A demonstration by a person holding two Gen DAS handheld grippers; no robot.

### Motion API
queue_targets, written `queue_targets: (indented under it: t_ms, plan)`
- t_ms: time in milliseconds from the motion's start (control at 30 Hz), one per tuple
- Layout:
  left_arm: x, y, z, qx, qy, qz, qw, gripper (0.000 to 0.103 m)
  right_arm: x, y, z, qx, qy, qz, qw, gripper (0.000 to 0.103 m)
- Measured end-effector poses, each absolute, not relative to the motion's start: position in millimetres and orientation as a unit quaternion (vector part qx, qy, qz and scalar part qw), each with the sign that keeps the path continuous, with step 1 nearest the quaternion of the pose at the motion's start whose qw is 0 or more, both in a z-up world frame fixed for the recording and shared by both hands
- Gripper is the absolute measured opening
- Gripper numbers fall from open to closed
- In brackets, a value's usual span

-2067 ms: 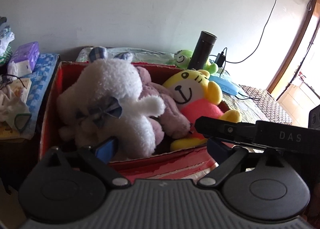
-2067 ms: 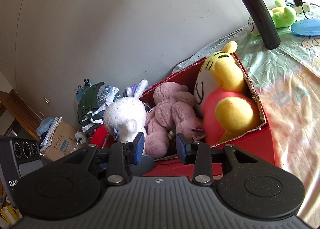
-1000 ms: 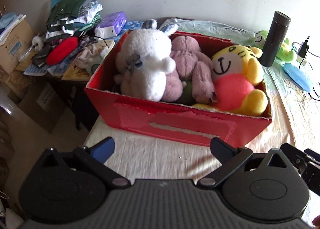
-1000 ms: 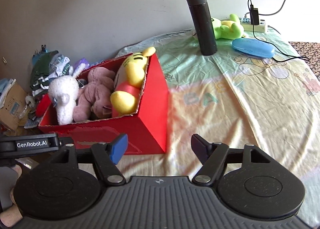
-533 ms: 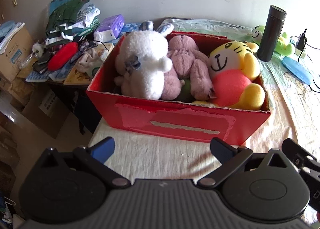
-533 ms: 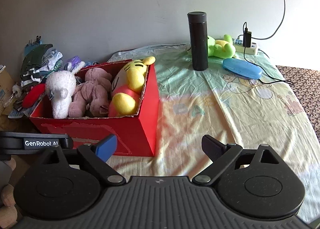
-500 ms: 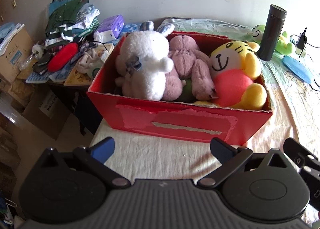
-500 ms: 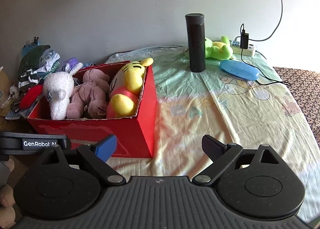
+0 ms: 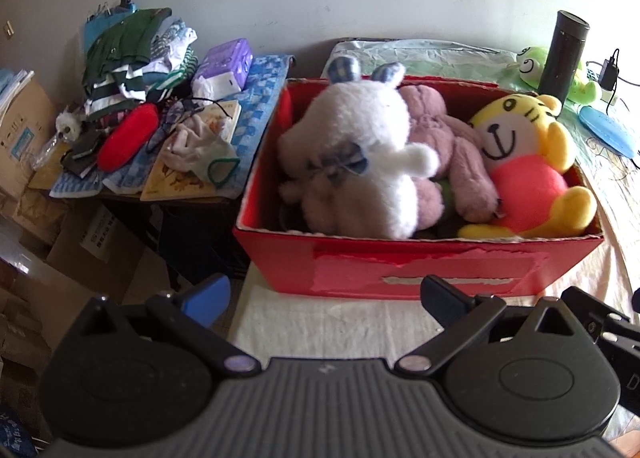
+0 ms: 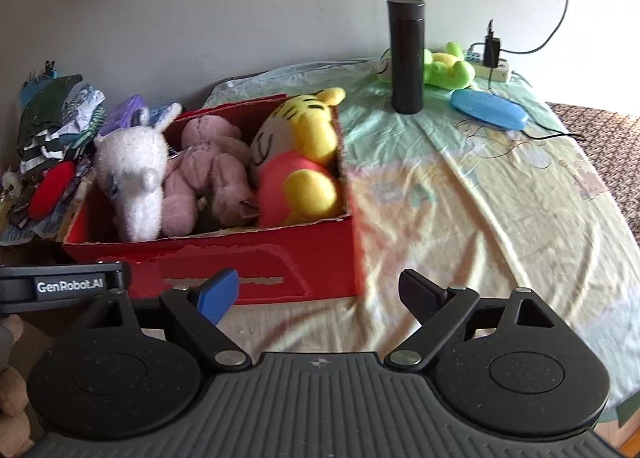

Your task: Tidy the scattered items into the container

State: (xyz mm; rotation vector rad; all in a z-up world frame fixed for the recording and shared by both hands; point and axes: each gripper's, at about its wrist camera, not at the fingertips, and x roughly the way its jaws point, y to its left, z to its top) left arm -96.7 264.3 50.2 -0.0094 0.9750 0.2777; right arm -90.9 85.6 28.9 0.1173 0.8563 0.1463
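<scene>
Plush toys [image 9: 360, 162] in red box [image 9: 420, 262]

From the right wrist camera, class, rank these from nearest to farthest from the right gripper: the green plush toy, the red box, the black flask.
1. The red box, nearest, just ahead and left of the right gripper, whose jaws stand open with nothing between them.
2. The black flask, upright farther back on the bedsheet.
3. The green plush toy, farthest, behind the flask by the wall.

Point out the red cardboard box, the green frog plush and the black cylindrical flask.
red cardboard box [image 10: 256, 258], right wrist view, front wall
green frog plush [image 10: 448, 68], right wrist view, body
black cylindrical flask [image 10: 406, 58], right wrist view, mid-body
</scene>
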Motion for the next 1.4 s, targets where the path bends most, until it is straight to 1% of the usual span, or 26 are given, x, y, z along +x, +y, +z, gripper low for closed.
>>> queue_targets:
  t_ms: [200,367,700,1167,1400]
  plan:
    - [-89.5,291.5,53.6,0.003,0.465,0.122,0.877,0.101,-89.1,120.8,37.9,0.03,0.402,0.072,0.912,0.084]
    - [-77.8,307.1,60.0,0.008,0.458,0.109,0.882,0.101,-76.4,137.1,43.2,0.028,0.407,0.064,0.911,0.074]
    - [-45.2,310.4,76.4,0.02,0.444,0.082,0.892,0.101,-49.2,144.8,54.2,0.055,0.412,0.014,0.909,0.074]
    - [-15.4,285.2,67.8,-0.01,0.465,0.098,0.88,0.101,-0.7,117.1,57.7,0.059,0.439,0.026,0.896,0.075]
    - [-10.5,274.3,66.2,-0.008,0.462,0.112,0.88,0.101,7.6,105.4,56.2,0.062,0.432,0.029,0.899,0.075]
